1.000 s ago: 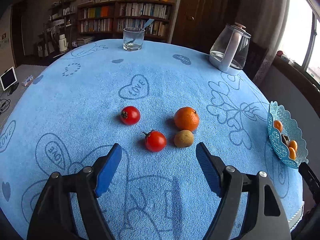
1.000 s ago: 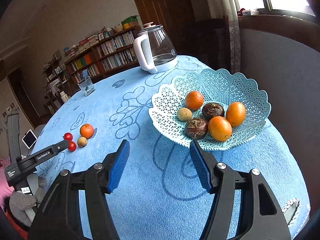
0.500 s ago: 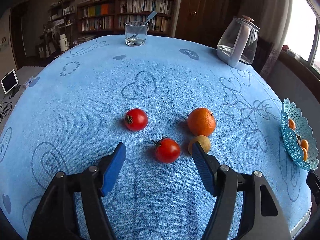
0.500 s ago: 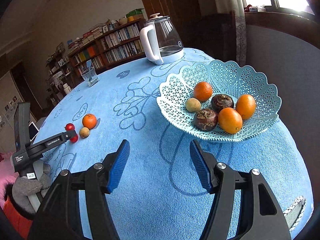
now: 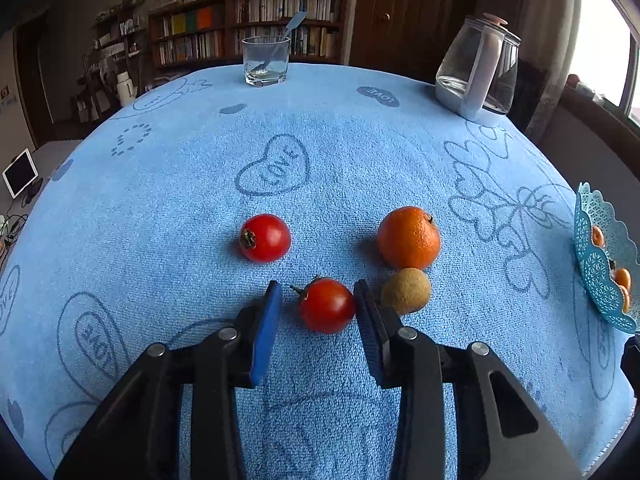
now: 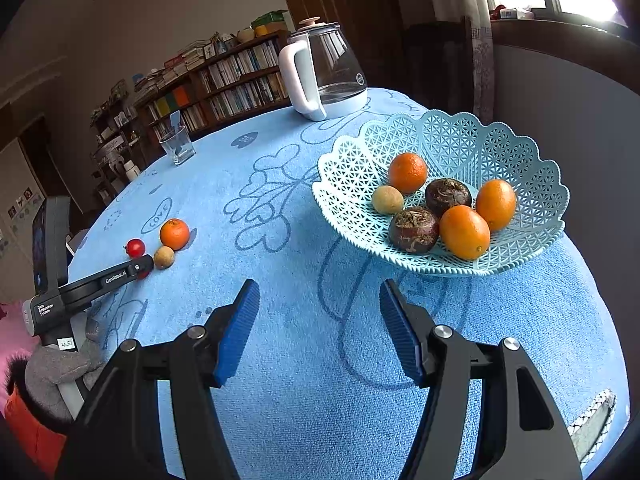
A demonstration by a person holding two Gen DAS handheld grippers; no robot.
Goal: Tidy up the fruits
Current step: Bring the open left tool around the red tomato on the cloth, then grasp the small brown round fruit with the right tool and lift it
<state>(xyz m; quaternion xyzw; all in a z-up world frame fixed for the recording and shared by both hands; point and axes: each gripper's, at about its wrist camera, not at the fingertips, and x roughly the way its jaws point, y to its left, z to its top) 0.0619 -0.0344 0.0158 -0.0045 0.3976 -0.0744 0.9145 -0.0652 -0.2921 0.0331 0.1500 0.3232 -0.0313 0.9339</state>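
On the blue towel-covered table lie two red tomatoes, an orange (image 5: pixel 409 237) and a small brown-green fruit (image 5: pixel 406 291). My left gripper (image 5: pixel 317 286) straddles the near tomato (image 5: pixel 326 306) and its jaws are closing. The right pad touches the tomato, while a small gap remains at the left pad. The far tomato (image 5: pixel 265 238) lies free to the left. My right gripper (image 6: pixel 318 296) stands open over bare cloth, in front of the light-blue lattice basket (image 6: pixel 452 140). The basket holds several oranges, two dark round fruits and a small brown-green one.
A glass (image 5: pixel 266 62) with a spoon in it stands at the far edge. A glass kettle (image 5: pixel 478 76) stands at the back right. The basket (image 5: pixel 592 264) sits near the table's right edge. Bookshelves line the wall behind.
My left gripper has moved forward and down to the near tomato, and its jaws have narrowed around it. The right gripper has barely shifted and its jaws are unchanged.
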